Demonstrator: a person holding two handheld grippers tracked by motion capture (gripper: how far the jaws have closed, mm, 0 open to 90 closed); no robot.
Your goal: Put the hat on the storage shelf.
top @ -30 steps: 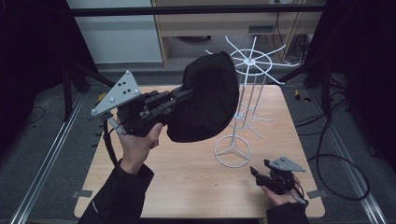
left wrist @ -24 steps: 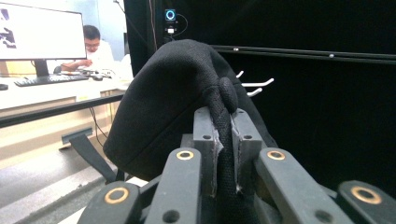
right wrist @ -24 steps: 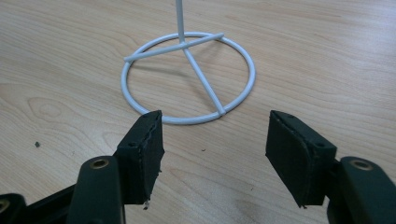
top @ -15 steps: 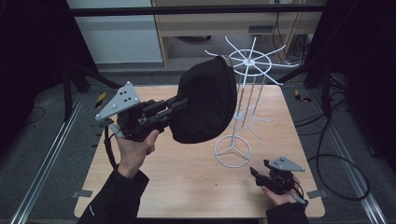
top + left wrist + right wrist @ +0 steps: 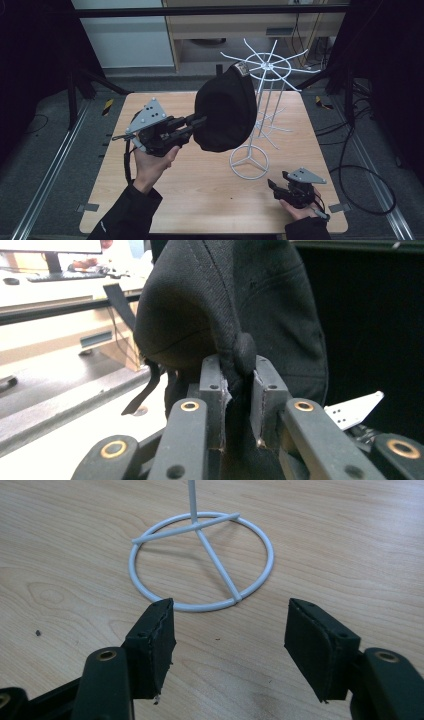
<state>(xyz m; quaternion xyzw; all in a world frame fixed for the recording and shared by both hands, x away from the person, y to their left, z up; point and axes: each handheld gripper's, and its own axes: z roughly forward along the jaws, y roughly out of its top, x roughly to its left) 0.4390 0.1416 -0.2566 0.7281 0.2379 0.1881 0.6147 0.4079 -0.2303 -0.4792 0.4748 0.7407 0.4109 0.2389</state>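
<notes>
You are in the middle of hanging a black cap (image 5: 225,112) on the white wire rack (image 5: 260,100), by the look of it. In the centre of the high view, your left gripper (image 5: 192,125) holds the cap in the air, its jaws clamped tight on a seam of the fabric, as the left gripper view shows close up. The cap sits just left of the rack's spoked top, overlapping its stem. Next, you would likely need to lift the crown over one of the wire arms and lower it on. Your right gripper (image 5: 274,185) rests at the lower right on the wooden table (image 5: 200,200), jaws wide apart and empty, near the rack's ring base (image 5: 200,565). The cap is soft dark cloth with stitched panels and a small tag at its top.
</notes>
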